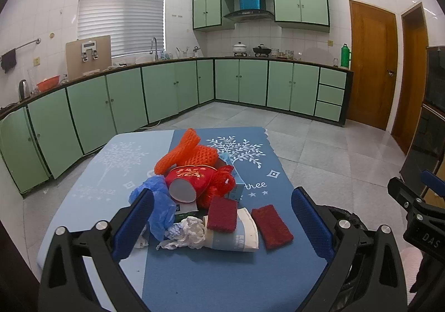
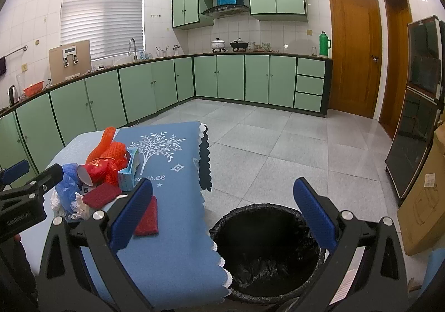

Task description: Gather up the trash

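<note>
The trash is heaped mid-worktop, and the left hand-held gripper, spread wide and empty, faces it, likely lining up a first pick. Only the right view shows the bin beside the worktop edge, under the right hand-held gripper, likewise released and empty.

Crumpled paper hides the paper cup's mouth

Each claw, left and right, has black angular arms, silver screw heads and textured blue finger pads.
</note>
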`<state>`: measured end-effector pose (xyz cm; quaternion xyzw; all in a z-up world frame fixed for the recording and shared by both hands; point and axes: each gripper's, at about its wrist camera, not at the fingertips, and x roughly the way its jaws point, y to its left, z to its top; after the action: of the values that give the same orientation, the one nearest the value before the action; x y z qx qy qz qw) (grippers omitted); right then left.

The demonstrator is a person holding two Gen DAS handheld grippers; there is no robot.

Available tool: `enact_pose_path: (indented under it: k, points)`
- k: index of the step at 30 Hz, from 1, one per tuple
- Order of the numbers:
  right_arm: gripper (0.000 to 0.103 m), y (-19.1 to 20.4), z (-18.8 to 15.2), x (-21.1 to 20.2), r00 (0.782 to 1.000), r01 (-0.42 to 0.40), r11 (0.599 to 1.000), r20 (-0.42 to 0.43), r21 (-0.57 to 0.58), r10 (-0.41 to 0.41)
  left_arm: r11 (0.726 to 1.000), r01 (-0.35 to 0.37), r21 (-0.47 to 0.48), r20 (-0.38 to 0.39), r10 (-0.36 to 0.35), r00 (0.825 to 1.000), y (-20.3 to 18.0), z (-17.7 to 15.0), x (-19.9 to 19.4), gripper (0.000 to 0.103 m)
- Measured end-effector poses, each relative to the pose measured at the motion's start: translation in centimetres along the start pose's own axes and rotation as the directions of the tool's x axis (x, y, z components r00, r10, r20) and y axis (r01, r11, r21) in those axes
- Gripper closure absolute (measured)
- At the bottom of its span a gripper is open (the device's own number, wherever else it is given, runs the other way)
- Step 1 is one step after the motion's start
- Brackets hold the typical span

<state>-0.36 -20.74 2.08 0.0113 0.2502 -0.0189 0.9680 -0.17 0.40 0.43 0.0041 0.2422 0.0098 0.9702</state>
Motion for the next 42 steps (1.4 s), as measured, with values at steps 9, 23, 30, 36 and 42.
enact_pose_path:
  k: [9,23,30,36,42]
  points:
    - [0.005,0.07,-0.21,-0.12,1.000,-0.001,1.000,0.000,-0.001,0.001,1.000,-0.002,-0.003,0.002,0.002,1.000,0.31,0.17,-0.23,0.006]
    - [0.005,-0.16,-0.30,-0.01,1.000,0.001,1.000,-0.004,0.005,-0.001,1.000,-0.002,0.001,-0.001,0.002,1.000,0.03,0.02,-0.10,0.006]
    - [0.005,-0.30,-0.28,0.20,1.000,0.003,1.000,-0.011,0.012,-0.003,1.000,-0.004,0.001,-0.001,0.004,1.000,-0.06,-0.11,0.15,0.006]
    - [0.005,-0.44,-0.38,0.28,1.000,0.004,1.000,-0.016,0.018,-0.004,1.000,-0.005,0.003,-0.004,0.005,1.000,-0.14,-0.18,0.28,0.006]
    - [0.005,-0.50,-0.39,0.30,1.000,0.004,1.000,-0.017,0.020,-0.004,1.000,-0.006,0.004,-0.005,0.006,1.000,-0.22,-0.20,0.36,0.006]
